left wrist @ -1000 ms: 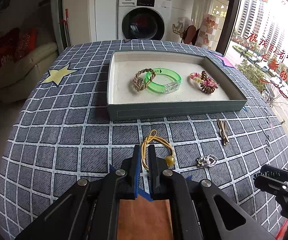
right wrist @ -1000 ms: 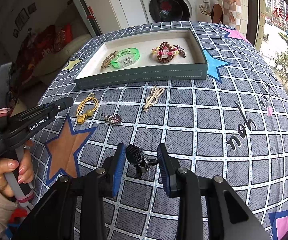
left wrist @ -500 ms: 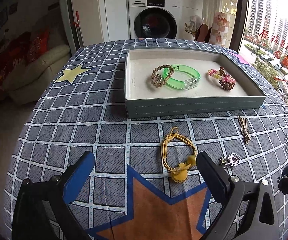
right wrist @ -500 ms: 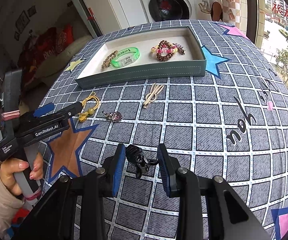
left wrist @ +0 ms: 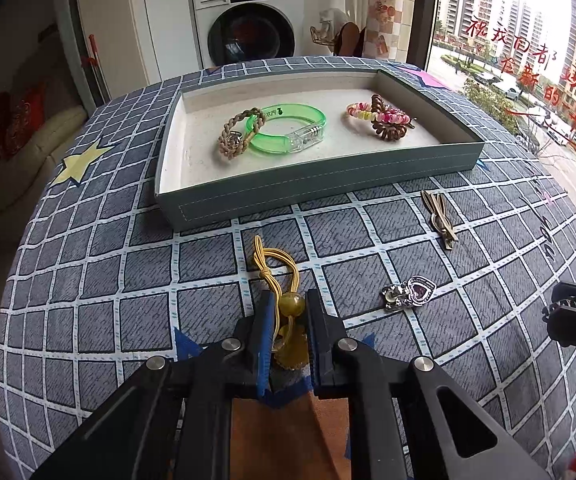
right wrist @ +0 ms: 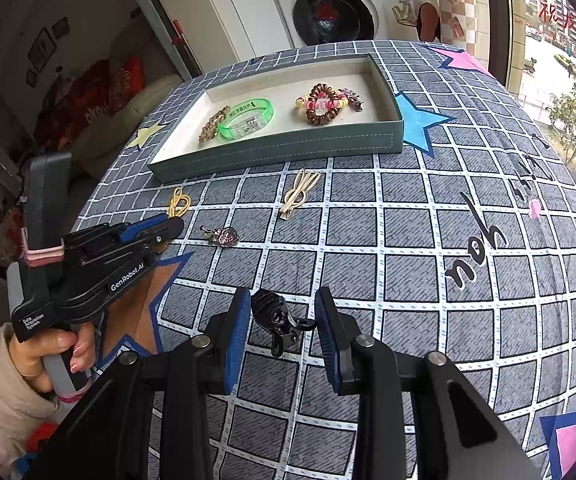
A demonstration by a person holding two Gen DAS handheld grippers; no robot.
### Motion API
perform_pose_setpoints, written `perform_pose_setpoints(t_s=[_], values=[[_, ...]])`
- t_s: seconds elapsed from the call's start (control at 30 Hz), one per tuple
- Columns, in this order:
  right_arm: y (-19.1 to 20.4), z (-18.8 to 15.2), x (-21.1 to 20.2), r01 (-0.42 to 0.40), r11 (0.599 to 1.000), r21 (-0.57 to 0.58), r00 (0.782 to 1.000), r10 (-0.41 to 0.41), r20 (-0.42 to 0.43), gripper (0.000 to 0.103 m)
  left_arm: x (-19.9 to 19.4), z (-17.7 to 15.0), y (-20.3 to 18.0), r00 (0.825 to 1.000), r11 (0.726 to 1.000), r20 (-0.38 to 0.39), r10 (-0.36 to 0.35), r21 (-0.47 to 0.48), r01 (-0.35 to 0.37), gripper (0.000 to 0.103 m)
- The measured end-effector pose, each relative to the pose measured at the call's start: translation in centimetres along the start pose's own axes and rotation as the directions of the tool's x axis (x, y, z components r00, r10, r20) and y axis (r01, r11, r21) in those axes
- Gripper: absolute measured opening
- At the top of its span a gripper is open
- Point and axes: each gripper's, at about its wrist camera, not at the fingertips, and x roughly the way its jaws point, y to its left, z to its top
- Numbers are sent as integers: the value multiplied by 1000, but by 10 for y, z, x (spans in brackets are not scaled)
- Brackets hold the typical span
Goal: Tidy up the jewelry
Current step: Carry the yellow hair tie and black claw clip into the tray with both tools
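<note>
A grey-green tray (left wrist: 320, 190) (right wrist: 288, 148) holds a braided bracelet (left wrist: 239, 134), a green bangle (left wrist: 288, 126) and coiled hair ties (left wrist: 384, 118). On the cloth lie a yellow hair tie with beads (left wrist: 275, 272) (right wrist: 179, 202), a heart brooch (left wrist: 410, 294) (right wrist: 221, 236) and a gold bunny clip (left wrist: 440, 216) (right wrist: 300, 192). My left gripper (left wrist: 288, 312) is shut on the yellow tie's bead end. My right gripper (right wrist: 283, 316) holds a black claw clip (right wrist: 279, 320) between its pads.
The table wears a grey checked cloth with stars (right wrist: 420, 120). A washing machine (left wrist: 247, 24) stands behind the table, a sofa (left wrist: 15, 152) at left, a window (left wrist: 528, 60) at right. The left gripper's body (right wrist: 99, 264) shows in the right wrist view.
My left gripper opened wide half a second ago, moved forward and closed on the yellow hair tie's beads. My right gripper has stayed put with the black clip.
</note>
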Motion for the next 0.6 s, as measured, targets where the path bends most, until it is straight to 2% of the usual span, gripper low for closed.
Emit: perform_pose_setpoints(t_s=[0.13, 0.27, 0.6], values=[[-2, 5, -5, -7, 1000, 7, 1000, 7, 15, 36, -11, 0, 5, 999, 999, 15, -28, -41, 29, 27], [-5, 13, -10, -23, 1000, 21, 999, 22, 29, 36, -28, 7, 6, 998, 998, 45, -35, -42, 36, 27], [-13, 53, -31, -52, 998, 40, 995, 49, 88, 36, -76, 49, 12, 990, 998, 137, -39, -34, 44, 27]])
